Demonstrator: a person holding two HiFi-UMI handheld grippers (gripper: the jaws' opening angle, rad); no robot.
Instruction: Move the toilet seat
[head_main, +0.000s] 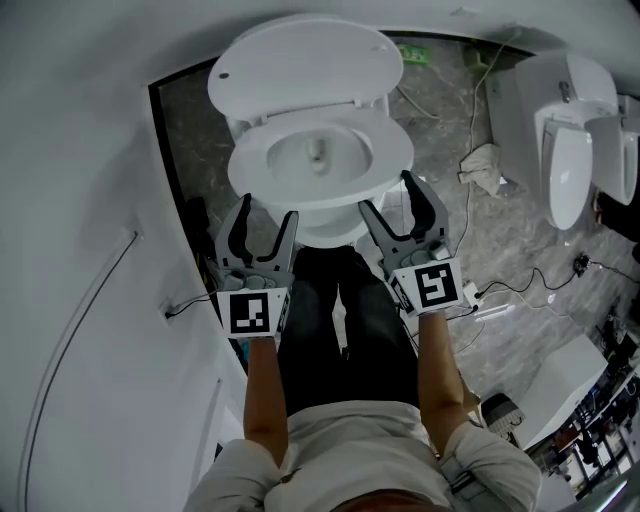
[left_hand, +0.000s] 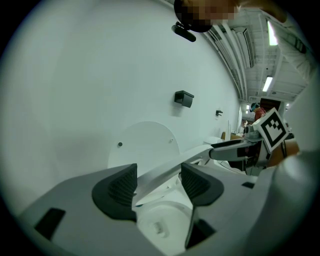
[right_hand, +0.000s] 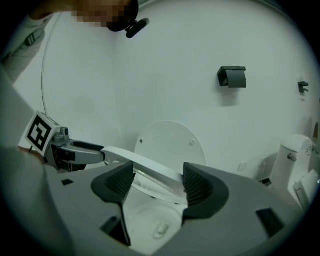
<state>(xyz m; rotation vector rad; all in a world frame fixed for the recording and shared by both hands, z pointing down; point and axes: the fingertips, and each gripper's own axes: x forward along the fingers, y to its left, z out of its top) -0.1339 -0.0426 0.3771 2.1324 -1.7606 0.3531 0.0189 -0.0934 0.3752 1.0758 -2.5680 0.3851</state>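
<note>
White plastic toilet seat (right_hand: 150, 172) sits tilted, its front raised clear of the bowl (head_main: 320, 155), with a gap showing under it in the right gripper view.

- Left gripper (head_main: 265, 215): clenched on the seat's front rim at the person's left side. The rim runs as a slanted band between the two dark ribbed pads (left_hand: 120, 186) and on toward the other gripper.
- Right gripper (head_main: 388, 195): also grasping the seat, at the front right. The rim crosses from pad to pad and touches both.
- Both grippers point at the toilet and slightly downward, side by side. Each carries its marker cube (head_main: 250, 312) at the rear, nearest the person's forearms.
- Lid (head_main: 300, 65): upright beyond the jaws, leaning back against the white wall (head_main: 90, 150).
- Bowl: directly below and just ahead of both pairs of jaws.
- Dark paper holder (right_hand: 232, 76): on the wall, above and to the right of the right gripper.
- Grey marbled floor (head_main: 500, 240): to the right of the right gripper, with loose cables (head_main: 520, 285) lying on it. White ceramic fixtures (head_main: 565, 150) stand well apart on that side.
</note>
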